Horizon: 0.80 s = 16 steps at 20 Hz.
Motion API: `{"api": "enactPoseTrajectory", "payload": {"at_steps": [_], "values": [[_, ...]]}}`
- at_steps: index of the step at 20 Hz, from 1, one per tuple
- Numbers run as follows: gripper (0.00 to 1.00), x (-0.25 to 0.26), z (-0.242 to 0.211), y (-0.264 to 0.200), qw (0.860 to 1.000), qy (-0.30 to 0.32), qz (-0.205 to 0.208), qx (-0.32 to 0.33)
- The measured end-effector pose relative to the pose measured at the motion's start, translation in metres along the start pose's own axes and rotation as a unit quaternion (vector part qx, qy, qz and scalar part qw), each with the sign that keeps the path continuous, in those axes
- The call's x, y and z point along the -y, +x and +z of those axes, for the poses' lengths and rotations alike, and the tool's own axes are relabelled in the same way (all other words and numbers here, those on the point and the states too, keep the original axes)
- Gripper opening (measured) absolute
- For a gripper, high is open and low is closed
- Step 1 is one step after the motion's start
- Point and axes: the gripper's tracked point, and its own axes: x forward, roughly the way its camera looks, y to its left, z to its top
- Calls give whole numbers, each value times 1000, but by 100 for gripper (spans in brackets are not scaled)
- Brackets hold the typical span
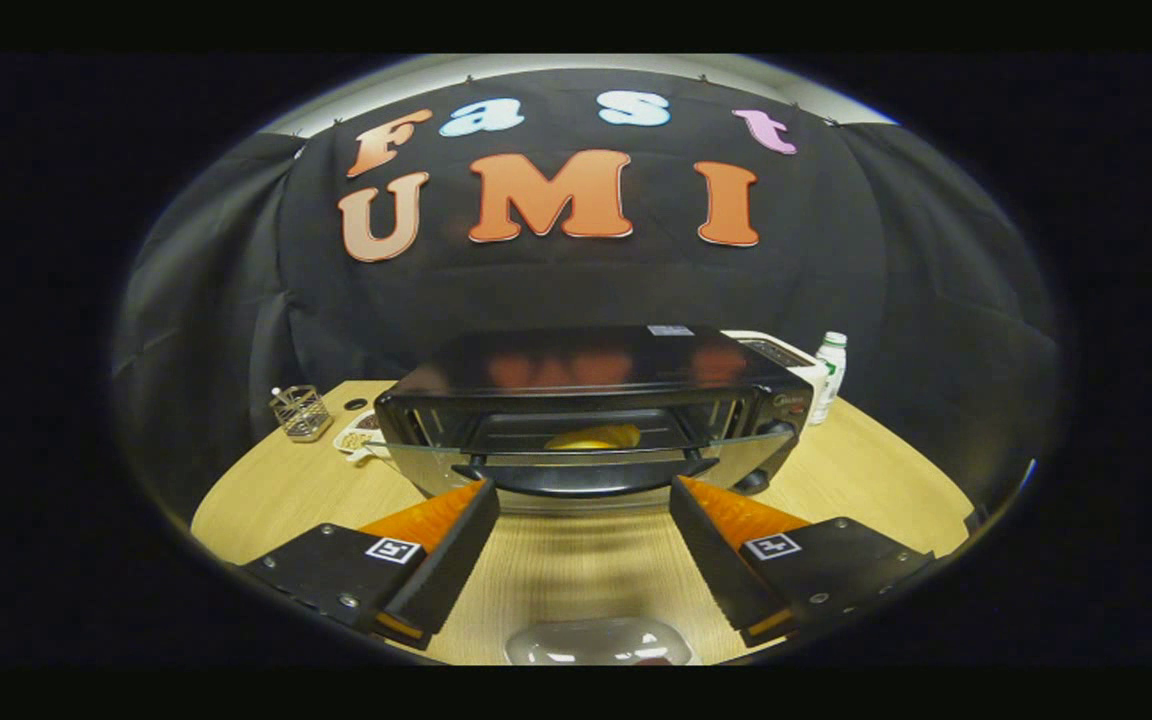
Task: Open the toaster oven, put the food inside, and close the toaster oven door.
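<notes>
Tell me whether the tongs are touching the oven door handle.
Cannot tell. In the gripper view the open tongs flank the door handle, their tips level with it; no gap or contact shows plainly.

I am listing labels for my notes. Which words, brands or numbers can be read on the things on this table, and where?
Brand mark on the toaster oven front: too small to read.
Sticker on its top: blurred.
White bottle label: blurred.
Open gripper, fingers flanking the door handle: square markers, no words.

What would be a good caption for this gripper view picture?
Open fingers reach toward the lowered glass door of a toaster oven with yellow food already inside.
</notes>
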Motion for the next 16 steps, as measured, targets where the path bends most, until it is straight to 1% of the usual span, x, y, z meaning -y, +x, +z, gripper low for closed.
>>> {"api": "enactPoseTrajectory", "payload": {"at_steps": [3, 6, 9, 12, 16], "values": [[100, 0, 10, 17, 1000, 1, -1, 0], [100, 2, 18, 20, 1000, 13, -3, 5], [100, 14, 23, 7, 1000, 20, -7, 14], [100, 42, 33, -11, 999, 20, -18, 27], [100, 91, 69, -42, 998, 18, -34, 58]]}}
